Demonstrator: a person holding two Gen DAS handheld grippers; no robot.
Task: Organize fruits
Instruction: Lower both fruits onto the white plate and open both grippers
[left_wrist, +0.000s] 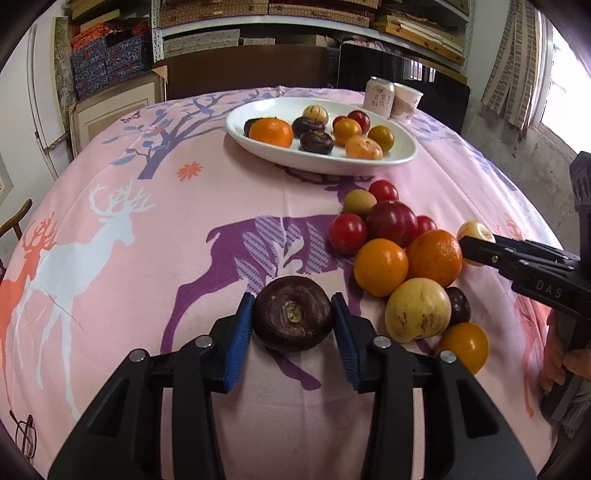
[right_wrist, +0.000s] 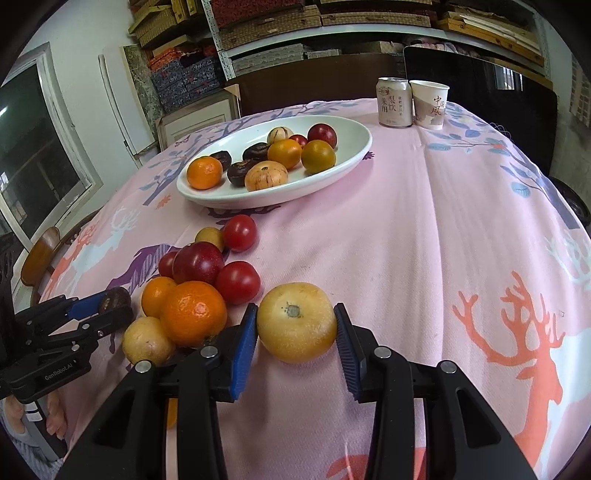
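Observation:
My left gripper is shut on a dark purple water chestnut just above the cloth, left of the fruit pile. My right gripper is shut on a pale yellow round fruit, right of the same pile. The pile holds oranges, red tomatoes, a plum and yellow fruits. A white oval plate at the far side of the table holds several fruits; it also shows in the right wrist view. Each gripper shows in the other's view: the right gripper, the left gripper.
A drink can and a paper cup stand behind the plate. The round table wears a pink deer-print cloth. Shelves with boxes and a dark chair back stand beyond the far edge.

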